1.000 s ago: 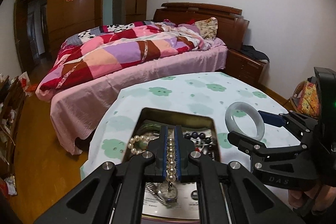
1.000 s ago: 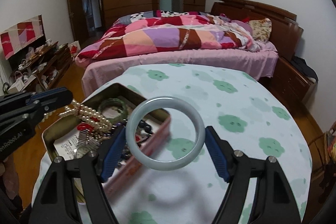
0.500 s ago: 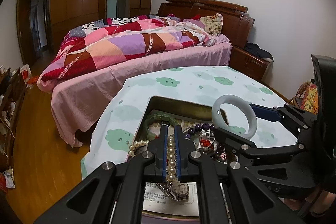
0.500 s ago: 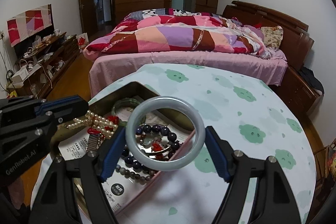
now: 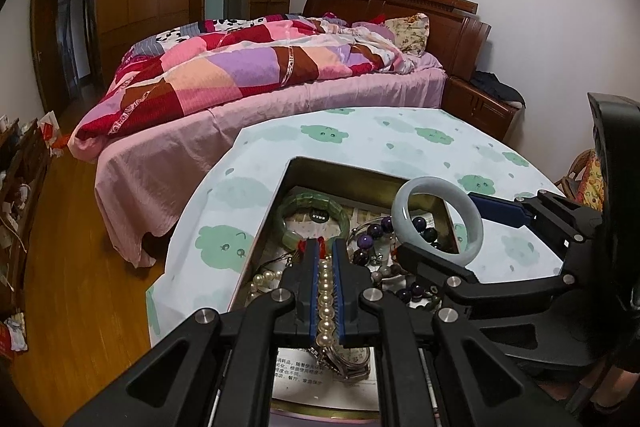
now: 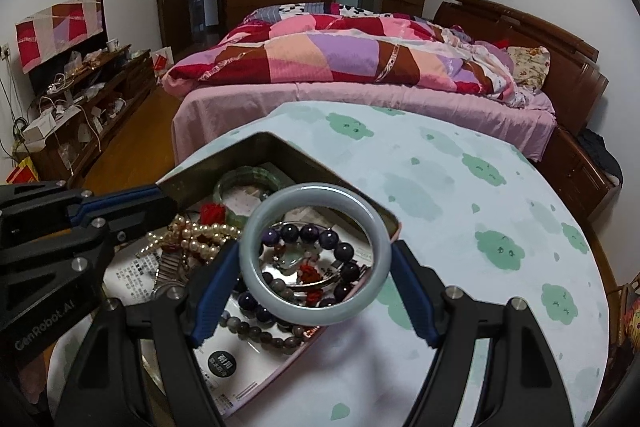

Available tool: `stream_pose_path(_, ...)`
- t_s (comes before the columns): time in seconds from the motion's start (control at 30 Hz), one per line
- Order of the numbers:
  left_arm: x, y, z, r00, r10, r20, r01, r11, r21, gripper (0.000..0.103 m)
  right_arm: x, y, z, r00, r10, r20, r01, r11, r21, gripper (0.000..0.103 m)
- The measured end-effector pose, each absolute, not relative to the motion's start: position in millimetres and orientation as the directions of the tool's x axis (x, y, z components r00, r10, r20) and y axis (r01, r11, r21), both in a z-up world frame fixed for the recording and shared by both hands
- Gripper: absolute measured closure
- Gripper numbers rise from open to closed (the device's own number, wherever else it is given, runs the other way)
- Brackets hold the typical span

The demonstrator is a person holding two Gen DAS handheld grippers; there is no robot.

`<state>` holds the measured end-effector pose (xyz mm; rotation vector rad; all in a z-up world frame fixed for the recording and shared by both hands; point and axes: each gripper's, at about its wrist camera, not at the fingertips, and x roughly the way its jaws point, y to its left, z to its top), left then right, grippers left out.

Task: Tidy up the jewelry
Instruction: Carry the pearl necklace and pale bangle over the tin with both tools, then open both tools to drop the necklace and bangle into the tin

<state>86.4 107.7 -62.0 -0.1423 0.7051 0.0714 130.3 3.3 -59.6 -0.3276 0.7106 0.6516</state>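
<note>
An open metal tin [image 5: 344,169] [image 6: 280,147] sits on the round table and holds a green bangle [image 5: 292,205], dark bead bracelets [image 6: 320,235], a watch [image 5: 352,359] and red charms. My left gripper [image 5: 326,247] is shut on a pearl necklace [image 5: 326,295] just above the tin; the pearls [image 6: 200,235] trail into it. My right gripper [image 6: 314,267] is shut on a pale jade bangle [image 6: 256,267] [image 5: 472,223] and holds it above the tin's right side.
The table wears a white cloth with green clouds [image 6: 500,239]. A bed with a patchwork quilt [image 6: 340,51] stands behind it. A cluttered low cabinet [image 6: 80,87] is at the left, a bedside cabinet [image 5: 480,107] at the right.
My right gripper has carried the jade bangle left, from over the tablecloth to over the tin. My left gripper with the pearls has moved lower, towards the tin.
</note>
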Motion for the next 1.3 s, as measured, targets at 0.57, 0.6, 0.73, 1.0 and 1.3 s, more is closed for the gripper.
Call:
stream_pose_path(0.57,89.4,106.2,-71.9,0.736,0.010,-0.677,-0.105,0.990,-0.099,0.098,128.6,16.2,-70.5,0.563,0.411,-0.717,-0.674,0.730,-0.111,0.025)
stream_pose_path(0.6,89.3,106.2,-72.0,0.735,0.010,-0.678,-0.105,0.990,-0.099,0.098,128.4,16.3,-70.5,0.563,0.411,-0.717,-0.675,0.729,-0.112,0.025)
stream_pose_path(0.73,89.6,107.0,-74.4,0.730,0.009,-0.684,-0.104,0.990,-0.098,0.098,128.6,17.5,-71.9,0.569,0.401,-0.718,-0.677,0.724,-0.133,0.025)
stream_pose_path(1.0,89.8,107.0,-77.3,0.727,0.009,-0.687,-0.105,0.990,-0.098,0.098,128.4,21.4,-74.0,0.573,0.393,-0.719,-0.683,0.714,-0.154,0.025)
stream_pose_path(1.3,88.7,107.7,-81.4,0.722,0.005,-0.692,-0.099,0.990,-0.096,0.098,127.4,27.2,-76.8,0.566,0.387,-0.728,-0.693,0.701,-0.166,0.025)
